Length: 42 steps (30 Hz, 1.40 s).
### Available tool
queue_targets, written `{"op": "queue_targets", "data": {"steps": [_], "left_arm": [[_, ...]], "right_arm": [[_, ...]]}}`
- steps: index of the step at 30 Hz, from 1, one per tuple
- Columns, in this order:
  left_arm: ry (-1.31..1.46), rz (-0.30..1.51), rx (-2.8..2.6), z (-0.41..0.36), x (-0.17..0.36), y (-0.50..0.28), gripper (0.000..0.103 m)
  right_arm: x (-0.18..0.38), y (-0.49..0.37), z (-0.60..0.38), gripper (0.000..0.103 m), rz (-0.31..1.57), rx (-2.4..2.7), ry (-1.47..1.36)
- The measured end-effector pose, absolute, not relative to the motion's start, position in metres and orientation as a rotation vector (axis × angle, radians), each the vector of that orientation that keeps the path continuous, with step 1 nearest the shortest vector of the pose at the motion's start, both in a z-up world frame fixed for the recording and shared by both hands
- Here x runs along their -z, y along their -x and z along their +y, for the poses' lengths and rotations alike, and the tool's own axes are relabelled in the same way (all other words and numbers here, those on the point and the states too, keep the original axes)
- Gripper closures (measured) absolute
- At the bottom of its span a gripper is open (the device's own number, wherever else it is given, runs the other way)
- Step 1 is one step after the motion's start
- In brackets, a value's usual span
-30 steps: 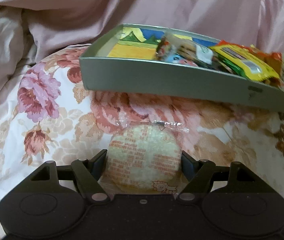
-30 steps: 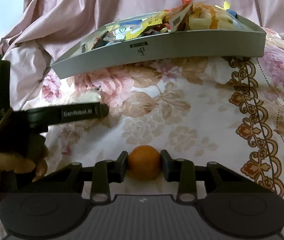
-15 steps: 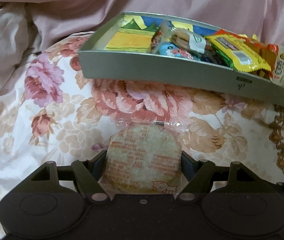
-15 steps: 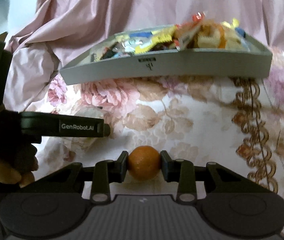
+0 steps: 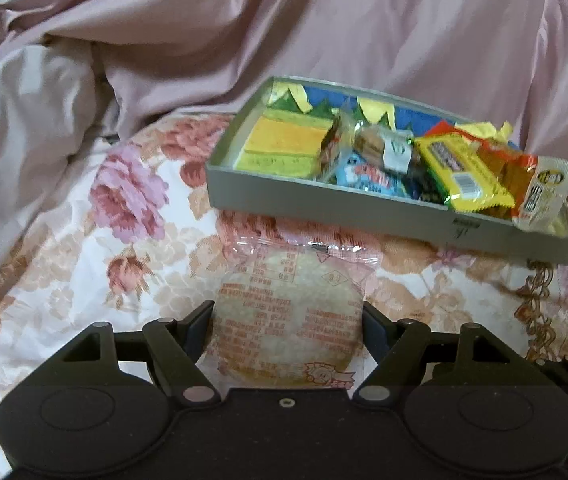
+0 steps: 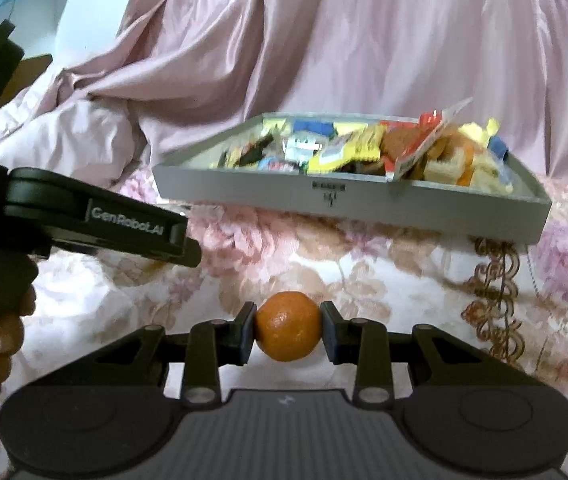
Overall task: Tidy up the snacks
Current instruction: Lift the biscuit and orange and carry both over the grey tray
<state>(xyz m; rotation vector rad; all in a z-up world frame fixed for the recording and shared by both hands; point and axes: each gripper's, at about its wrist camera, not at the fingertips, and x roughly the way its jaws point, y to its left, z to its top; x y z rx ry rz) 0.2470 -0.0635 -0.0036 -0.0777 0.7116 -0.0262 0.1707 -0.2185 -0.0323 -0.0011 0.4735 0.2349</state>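
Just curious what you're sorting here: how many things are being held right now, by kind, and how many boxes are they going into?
Wrapped round rice cracker, in the left gripper: 1
Small orange, in the right gripper: 1
Grey snack box: 1
Total: 3

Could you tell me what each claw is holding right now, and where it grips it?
Left claw: wrapped round cracker, by its side edges. Right claw: small orange, across its middle.

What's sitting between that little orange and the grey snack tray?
Nothing but bare flowered bedcover between orange and tray, per the right wrist view.
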Motion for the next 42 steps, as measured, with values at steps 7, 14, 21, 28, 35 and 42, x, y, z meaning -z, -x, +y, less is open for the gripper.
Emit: {"op": "queue_targets", "data": {"steps": [7, 14, 21, 28, 35, 42], "left_arm": [[0.088, 0.628, 0.025, -0.065, -0.019, -0.236, 0.027], [0.064, 0.556, 0.039, -0.07, -0.044, -0.23, 0.027], [0.06, 0.532, 0.013, -0.071, -0.058, -0.238, 0.027], [0.062, 0.492, -0.022, -0.066, -0.07, -0.259, 0.027], [0.05, 0.46, -0.072, -0.066, -0.078, -0.287, 0.027], [0.061, 0.443, -0.117, -0.06, -0.074, -0.317, 0.027]], "right_arm": [[0.022, -0.16, -0.219, 0.065, 0.377, -0.226, 0.045], [0.013, -0.155, -0.215, 0.065, 0.27, -0.217, 0.082], [0.011, -0.164, -0.212, 0.065, 0.175, -0.198, 0.122], [0.0, -0.178, -0.209, 0.065, 0.051, -0.193, 0.161], [-0.005, -0.205, -0.207, 0.065, 0.0, -0.191, 0.158], [-0.004, -0.23, -0.201, 0.065, -0.049, -0.19, 0.167]]}}
